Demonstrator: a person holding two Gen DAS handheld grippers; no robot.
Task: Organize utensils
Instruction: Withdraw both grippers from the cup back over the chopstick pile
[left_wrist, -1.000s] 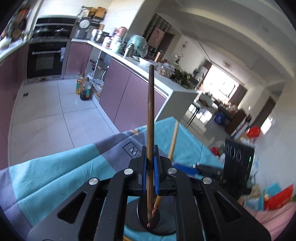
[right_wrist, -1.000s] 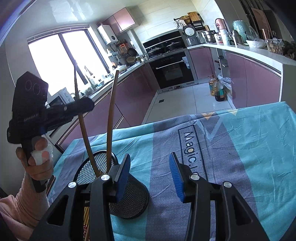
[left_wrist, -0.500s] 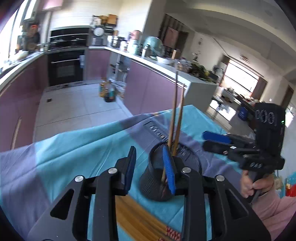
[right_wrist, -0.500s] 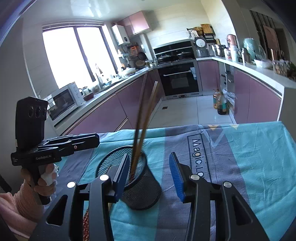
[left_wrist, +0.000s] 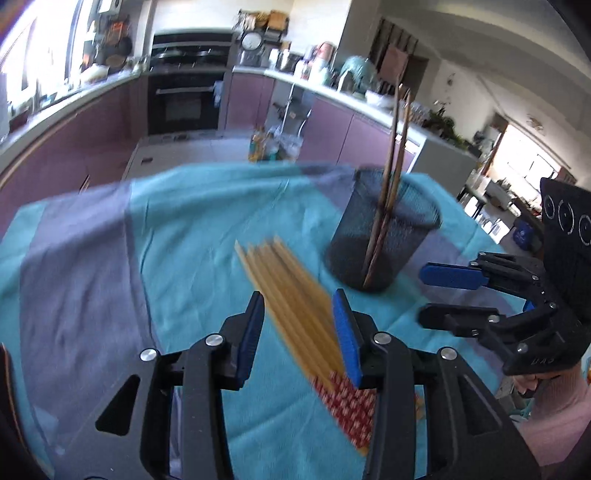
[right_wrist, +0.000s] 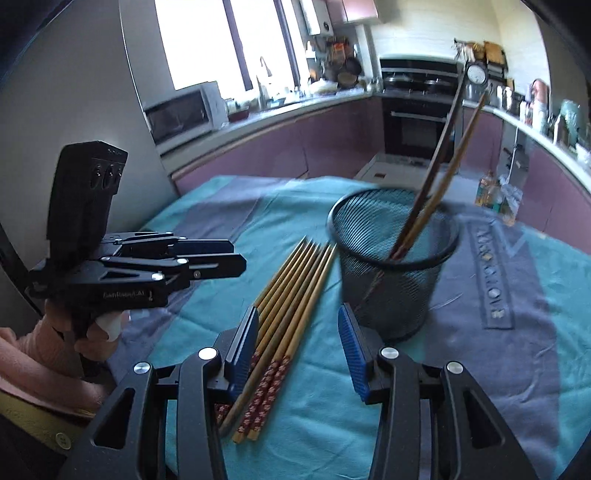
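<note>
A black mesh cup (left_wrist: 384, 236) (right_wrist: 391, 273) stands upright on the cloth and holds two chopsticks (left_wrist: 393, 177) (right_wrist: 439, 177) that lean against its rim. Several bamboo chopsticks with red patterned ends (left_wrist: 295, 295) (right_wrist: 288, 314) lie side by side on the cloth beside the cup. My left gripper (left_wrist: 298, 336) is open and empty, just above the lying chopsticks. My right gripper (right_wrist: 299, 350) is open and empty over their patterned ends; it also shows in the left wrist view (left_wrist: 448, 293). The left gripper shows in the right wrist view (right_wrist: 218, 258).
A teal and purple tablecloth (left_wrist: 110, 258) (right_wrist: 517, 332) covers the table. Behind are purple kitchen cabinets, an oven (left_wrist: 184, 99) and a cluttered counter. The table's far edge runs just behind the cup.
My left gripper let go of the dark chopstick into the cup, opened, and came down over the lying chopsticks. My right gripper swung left and lower toward the same bundle.
</note>
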